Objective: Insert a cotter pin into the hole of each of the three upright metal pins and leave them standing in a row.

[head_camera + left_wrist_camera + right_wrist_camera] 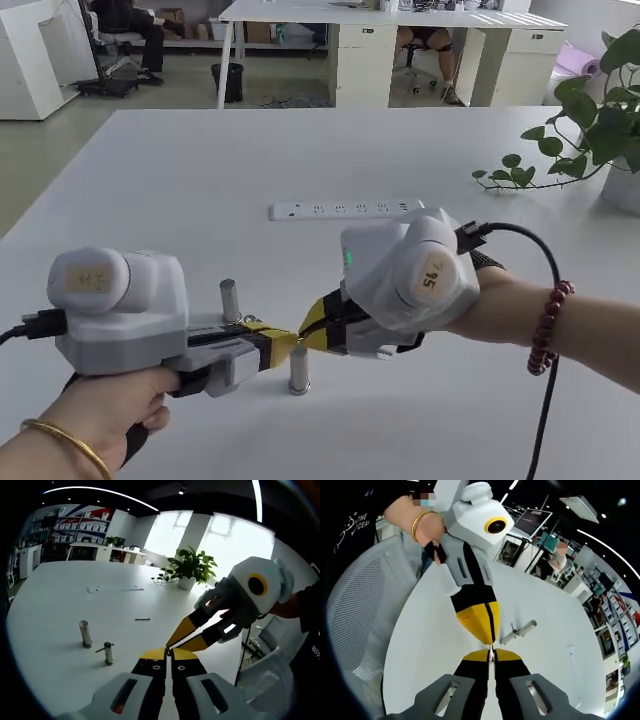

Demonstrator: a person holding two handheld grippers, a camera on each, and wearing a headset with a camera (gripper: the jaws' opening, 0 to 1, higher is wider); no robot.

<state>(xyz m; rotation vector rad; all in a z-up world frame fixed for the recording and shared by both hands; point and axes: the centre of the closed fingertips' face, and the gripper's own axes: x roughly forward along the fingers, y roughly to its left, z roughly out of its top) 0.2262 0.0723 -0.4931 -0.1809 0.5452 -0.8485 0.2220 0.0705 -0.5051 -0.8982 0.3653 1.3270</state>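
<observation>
Both grippers meet tip to tip above the white table (200,170). My left gripper (290,343) comes in from the lower left, my right gripper (304,335) from the right. Each is shut on the same small cotter pin (491,653), a thin metal sliver between the yellow tips (169,652). Below the tips stands an upright metal pin (298,370) with a cotter pin through its top (107,653) (518,631). A second, bare upright pin (229,300) (85,633) stands to its left. Farther off, a loose cotter pin (142,619) lies flat on the table.
A white power strip (345,210) lies across the middle of the table. A potted plant (600,110) stands at the right edge. A mesh chair (365,615) is beside the table. More desks and seated people are in the background.
</observation>
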